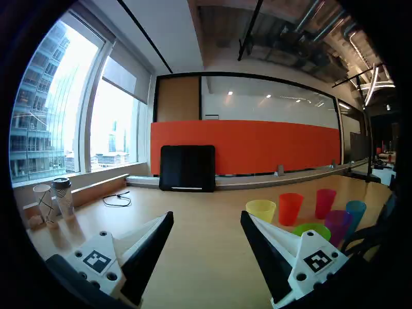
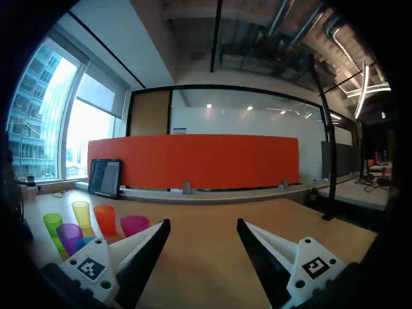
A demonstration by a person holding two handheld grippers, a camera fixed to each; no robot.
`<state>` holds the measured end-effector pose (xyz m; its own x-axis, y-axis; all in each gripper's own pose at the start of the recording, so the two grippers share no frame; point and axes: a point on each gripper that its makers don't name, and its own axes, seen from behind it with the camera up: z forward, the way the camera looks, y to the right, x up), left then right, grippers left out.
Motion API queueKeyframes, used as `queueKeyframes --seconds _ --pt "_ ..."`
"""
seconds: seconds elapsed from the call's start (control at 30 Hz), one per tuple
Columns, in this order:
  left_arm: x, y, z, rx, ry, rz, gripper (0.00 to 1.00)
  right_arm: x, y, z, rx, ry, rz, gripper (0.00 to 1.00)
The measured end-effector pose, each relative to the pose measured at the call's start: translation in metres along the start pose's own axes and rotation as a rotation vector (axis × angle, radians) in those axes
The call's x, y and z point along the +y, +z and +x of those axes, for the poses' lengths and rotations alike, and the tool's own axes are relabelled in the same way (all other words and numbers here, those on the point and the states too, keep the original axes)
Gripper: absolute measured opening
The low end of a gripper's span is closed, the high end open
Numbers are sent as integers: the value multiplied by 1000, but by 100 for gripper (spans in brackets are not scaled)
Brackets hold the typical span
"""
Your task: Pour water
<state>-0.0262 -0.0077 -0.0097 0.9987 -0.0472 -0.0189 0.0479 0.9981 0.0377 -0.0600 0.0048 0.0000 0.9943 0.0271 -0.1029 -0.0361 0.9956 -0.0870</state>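
The pale wooden desk (image 1: 206,257) lies under both tools. The left gripper (image 1: 206,215) and the right gripper (image 2: 203,222) gape wide, holding nothing. The coloured cups (image 1: 290,208) stand upright between them, just right of the left gripper and seemingly nearer it. Beyond runs an orange partition (image 1: 247,147).

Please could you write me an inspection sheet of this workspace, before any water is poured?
Surface: wooden desk, bare in front of the fingers.
Job's things: yellow cup, orange cup, pink cup, purple cup, blue cup, green cup, grouped together.
Clutter: lidded paper cup, open paper cup, black tablet leaning on the partition.
Grippers: left gripper open, empty; right gripper open, empty.
Cables: black cable on the desk.
Surroundings: orange partition, window.
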Motion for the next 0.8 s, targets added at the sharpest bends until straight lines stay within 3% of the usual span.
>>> queueKeyframes --seconds 0.8 --pt "1 0 -1 0 0 0 97 2 1 -10 -38 -2 -5 100"
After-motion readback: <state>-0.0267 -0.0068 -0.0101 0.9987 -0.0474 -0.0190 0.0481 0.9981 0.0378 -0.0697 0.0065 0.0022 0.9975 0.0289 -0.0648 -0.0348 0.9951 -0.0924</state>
